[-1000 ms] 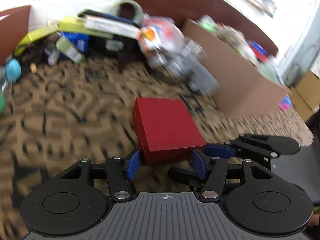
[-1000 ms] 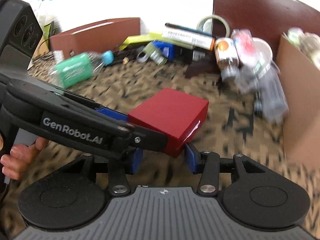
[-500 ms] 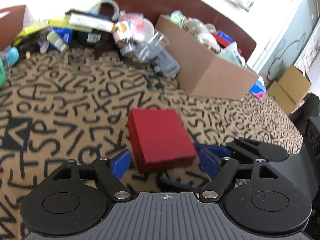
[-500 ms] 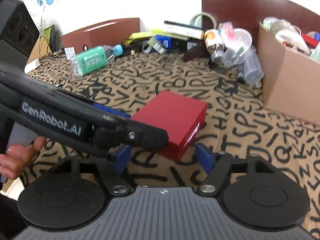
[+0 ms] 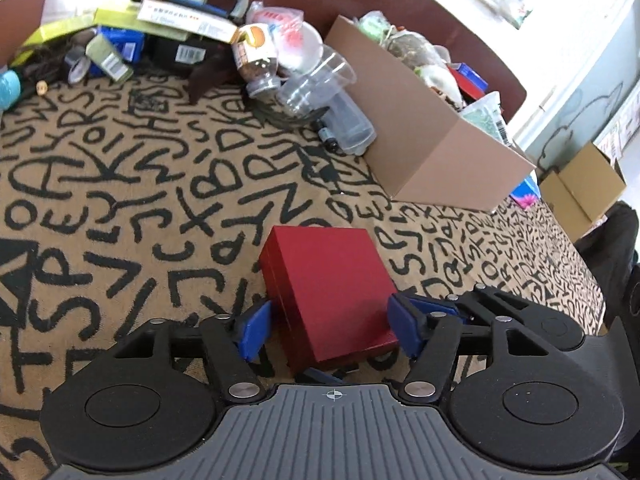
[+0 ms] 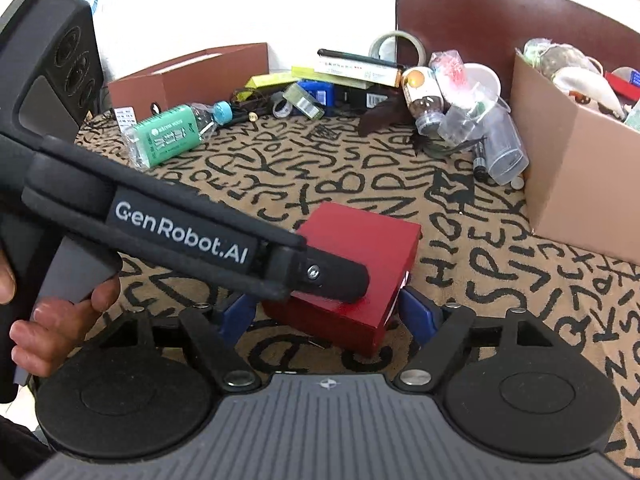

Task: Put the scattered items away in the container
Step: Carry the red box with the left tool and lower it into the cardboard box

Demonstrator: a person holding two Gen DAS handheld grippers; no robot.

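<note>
Left wrist view
Step in hand: you seem to be setting up a grasp on the red box [image 5: 332, 292], which lies on the lettered cloth [image 5: 120, 184], not yet in the cardboard container [image 5: 432, 152].
Left gripper [image 5: 332, 330]: jaws wide, one blue pad on each side of the box's near end; a gap shows at the left pad, and the right pad sits very close to the box's edge, contact unclear.
Box to container: the box lies well short of the container, which stands ahead and to your right.

Right wrist view
Right gripper [image 6: 328, 314]: jaws wide too, pads flanking the near corner of the red box [image 6: 360, 248] without a clear pinch.
Crowding: the left gripper's arm crosses over the box top here, so both tools share one item.
Next move: probably close one gripper squarely on the box's flat sides and draw the other clear, then lift and carry toward the cardboard container [image 6: 576, 184] at right.
</note>
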